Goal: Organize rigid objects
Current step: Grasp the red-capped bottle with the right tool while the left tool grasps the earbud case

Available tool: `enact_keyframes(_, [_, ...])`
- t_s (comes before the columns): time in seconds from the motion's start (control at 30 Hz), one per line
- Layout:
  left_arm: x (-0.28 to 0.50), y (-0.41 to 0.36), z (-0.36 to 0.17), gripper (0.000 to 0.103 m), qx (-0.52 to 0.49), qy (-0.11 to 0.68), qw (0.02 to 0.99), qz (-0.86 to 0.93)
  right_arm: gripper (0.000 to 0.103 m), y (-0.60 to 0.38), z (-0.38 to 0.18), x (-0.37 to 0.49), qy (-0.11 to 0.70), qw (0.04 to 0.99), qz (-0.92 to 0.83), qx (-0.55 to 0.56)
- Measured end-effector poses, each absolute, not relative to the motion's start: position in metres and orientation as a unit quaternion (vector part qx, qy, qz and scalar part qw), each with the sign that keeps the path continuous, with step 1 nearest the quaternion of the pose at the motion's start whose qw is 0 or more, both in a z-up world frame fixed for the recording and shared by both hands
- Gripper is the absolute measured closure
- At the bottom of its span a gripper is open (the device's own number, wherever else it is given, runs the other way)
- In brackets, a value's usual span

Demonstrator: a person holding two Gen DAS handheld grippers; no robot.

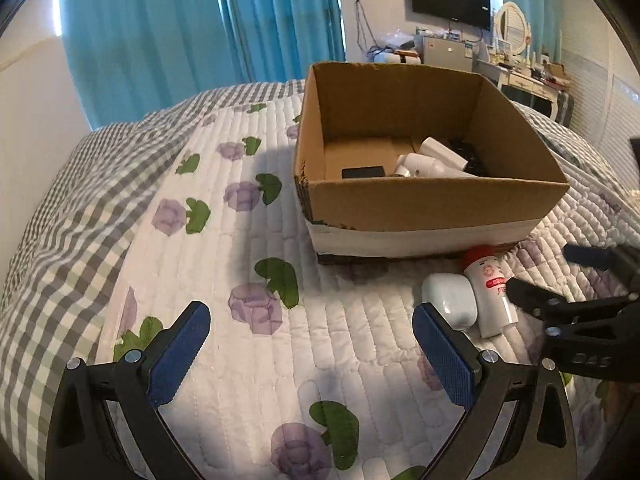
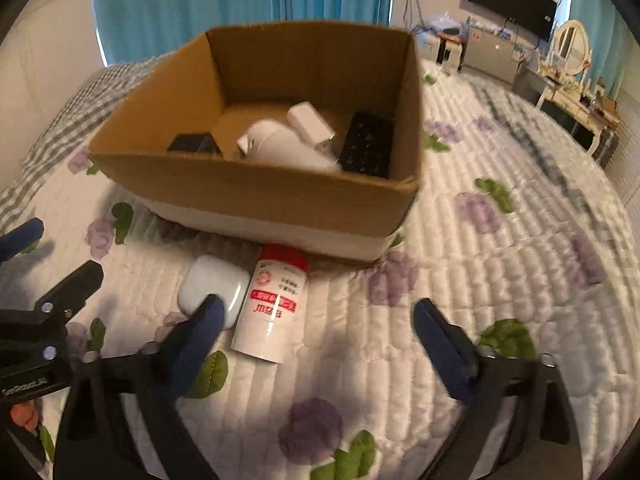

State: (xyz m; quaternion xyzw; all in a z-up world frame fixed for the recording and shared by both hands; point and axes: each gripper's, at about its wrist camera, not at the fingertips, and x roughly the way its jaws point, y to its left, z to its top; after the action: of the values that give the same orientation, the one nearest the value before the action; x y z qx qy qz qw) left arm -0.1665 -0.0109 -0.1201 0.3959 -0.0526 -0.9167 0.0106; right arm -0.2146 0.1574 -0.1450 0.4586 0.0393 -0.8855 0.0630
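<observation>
Spreading across both views, soft quilted floral bedspread (image 2: 500, 288) carries everything. Corrugated cardboard box (image 2: 256, 196), upper centre, top open, already collects hard items. Smooth white cylinder bottle (image 2: 274, 304) with red cap lies just below box, touching rounded glossy white case (image 2: 208, 286). Right gripper (image 2: 316, 322) released, straddling bottle; left gripper (image 1: 310, 336) released, empty, lower frame.

Ahead of the blue-padded fingers (image 2: 440, 344): a white bottle (image 2: 272, 308) with red cap, a white case (image 2: 210, 286), a brown box (image 2: 280, 196), and a white quilt (image 2: 500, 280) with purple flowers.
</observation>
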Motion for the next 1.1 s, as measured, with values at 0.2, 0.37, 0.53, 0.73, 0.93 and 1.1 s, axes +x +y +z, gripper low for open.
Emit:
enact_keyframes(0.2, [-0.169,-0.014,-0.125,0.000,0.406,-0.041,0.013,-0.913,0.041,0.154,-0.167,-0.231,0.014,0.085,-0.865,0.494])
enact_keyframes(0.37, [-0.171,-0.012,-0.129,0.000,0.411,-0.047,0.011,-0.910,0.059,0.148,-0.180,-0.239,0.023,0.085,-0.857,0.509])
enact_keyframes(0.53, [-0.168,-0.007,-0.130,0.000,0.407,-0.058,0.005,-0.912,0.062,0.153,-0.173,-0.233,0.020,0.085,-0.862,0.500])
enact_keyframes(0.73, [-0.166,0.011,-0.125,0.000,0.421,-0.064,-0.012,-0.905,0.065,0.176,-0.153,-0.212,-0.002,0.078,-0.872,0.484])
enact_keyframes(0.93, [-0.168,0.041,-0.123,0.000,0.431,-0.066,-0.021,-0.900,0.066,0.190,-0.134,-0.203,0.018,0.061,-0.884,0.464])
enact_keyframes(1.1, [-0.181,0.061,-0.134,0.000,0.445,-0.065,-0.009,-0.893,0.067,0.193,-0.130,-0.210,0.035,0.061,-0.881,0.468])
